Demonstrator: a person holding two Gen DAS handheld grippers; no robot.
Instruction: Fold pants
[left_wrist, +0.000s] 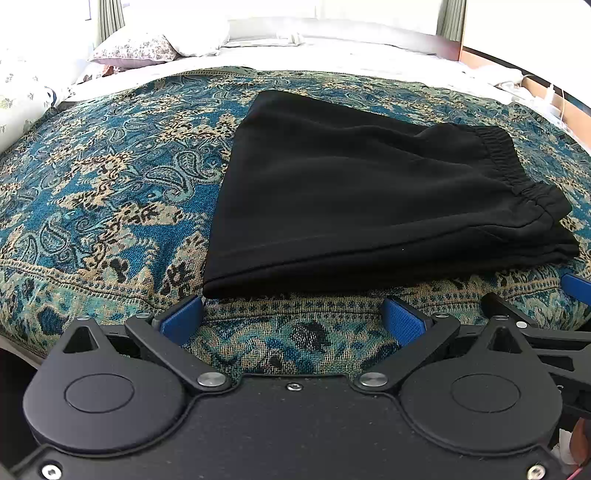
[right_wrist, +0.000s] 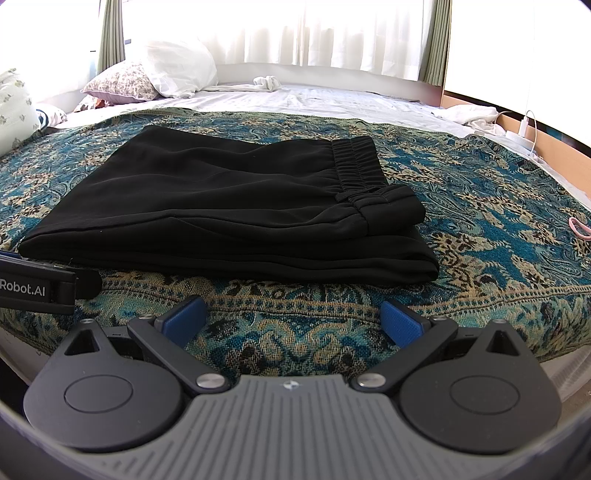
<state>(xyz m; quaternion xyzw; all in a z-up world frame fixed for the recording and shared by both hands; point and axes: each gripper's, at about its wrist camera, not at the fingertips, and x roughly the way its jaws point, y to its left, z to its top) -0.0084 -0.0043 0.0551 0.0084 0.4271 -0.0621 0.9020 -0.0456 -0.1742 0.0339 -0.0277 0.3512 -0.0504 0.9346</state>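
Jaws released on left gripper (left_wrist: 291, 319) and right gripper (right_wrist: 293, 319); black pants (right_wrist: 229, 210) folded on patterned bedspread (right_wrist: 498, 229).

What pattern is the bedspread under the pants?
Teal and tan paisley bedspread; clearest in the right wrist view.

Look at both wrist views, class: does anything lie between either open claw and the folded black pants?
Nothing visible does. Only bare patterned teal bedspread separates the left claw and right claw from the folded black fabric pants.

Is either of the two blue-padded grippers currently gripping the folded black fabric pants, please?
No: the left gripper and right gripper both stand open and empty, short of the folded black fabric pants.
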